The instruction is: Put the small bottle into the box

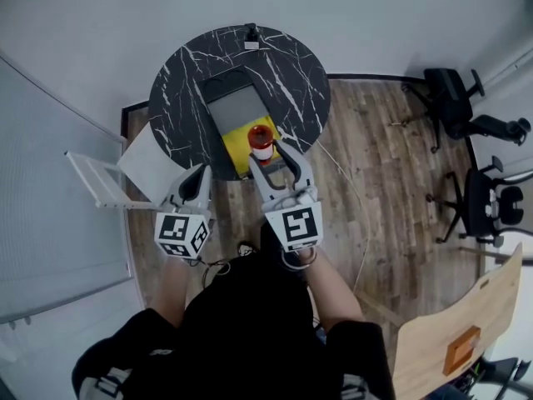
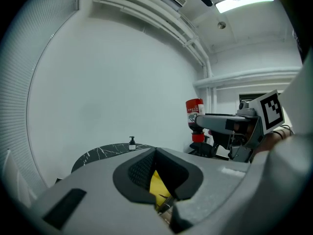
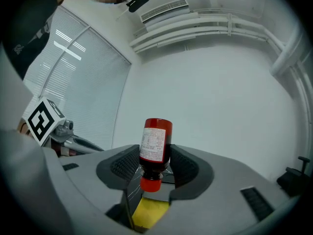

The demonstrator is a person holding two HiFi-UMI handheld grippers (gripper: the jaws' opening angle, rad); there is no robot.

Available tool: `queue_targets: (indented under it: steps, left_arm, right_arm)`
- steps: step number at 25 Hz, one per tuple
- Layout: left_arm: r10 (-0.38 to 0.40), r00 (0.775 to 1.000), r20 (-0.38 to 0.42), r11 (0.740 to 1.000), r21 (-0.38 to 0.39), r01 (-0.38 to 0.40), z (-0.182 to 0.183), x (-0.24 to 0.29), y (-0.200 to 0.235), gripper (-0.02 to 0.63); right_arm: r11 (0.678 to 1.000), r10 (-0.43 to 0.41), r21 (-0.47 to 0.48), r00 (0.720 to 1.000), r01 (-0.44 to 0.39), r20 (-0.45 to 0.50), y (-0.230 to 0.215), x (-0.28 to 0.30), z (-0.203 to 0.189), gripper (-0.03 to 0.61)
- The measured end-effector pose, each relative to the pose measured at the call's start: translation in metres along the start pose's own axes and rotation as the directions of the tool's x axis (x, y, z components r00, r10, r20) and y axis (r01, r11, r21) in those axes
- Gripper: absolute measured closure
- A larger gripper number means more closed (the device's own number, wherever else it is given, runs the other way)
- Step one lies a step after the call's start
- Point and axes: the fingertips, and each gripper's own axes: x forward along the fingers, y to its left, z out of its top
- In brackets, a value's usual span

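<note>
step: carrying | right tool (image 3: 155,166) grips small red bottle (image 3: 156,141) cap-down over box (image 1: 233,152), bench (image 1: 183,90) 6 o'clock edge | left tool (image 2: 156,151) closed, empty | next: likely lower, release

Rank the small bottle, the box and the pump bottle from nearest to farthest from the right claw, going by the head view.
1. Small bottle: between the right claw's jaws.
2. Box: just beyond, on the table.
3. Pump bottle: table's far edge.

The small dark-red plastic bottle (image 3: 155,146), white-labelled and red-capped, is pinched cap-down between the jaws of the right claw (image 3: 154,166). The open black rectangular box (image 1: 236,108), grey and yellow inside, lies directly beneath the claw's tips.
</note>
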Motion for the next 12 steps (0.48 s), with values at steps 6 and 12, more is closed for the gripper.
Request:
queue_targets:
  steps: [6, 12]
  left_arm:
    - [0.003, 0.999, -0.036, 1.000, -0.007, -0.003, -0.011, 0.018, 0.008, 0.617]
    - [0.017, 0.996, -0.084, 1.000, -0.016, -0.018, -0.030, 0.036, 0.013, 0.617]
  right_arm:
    - [1.000, 0.010, 0.027, 1.000, -0.010, -0.019, -0.005, 0.015, -0.014, 0.394]
    - [0.998, 0.043, 0.038, 0.997, -0.041, -0.062, -0.020, 0.028, -0.036, 0.394]
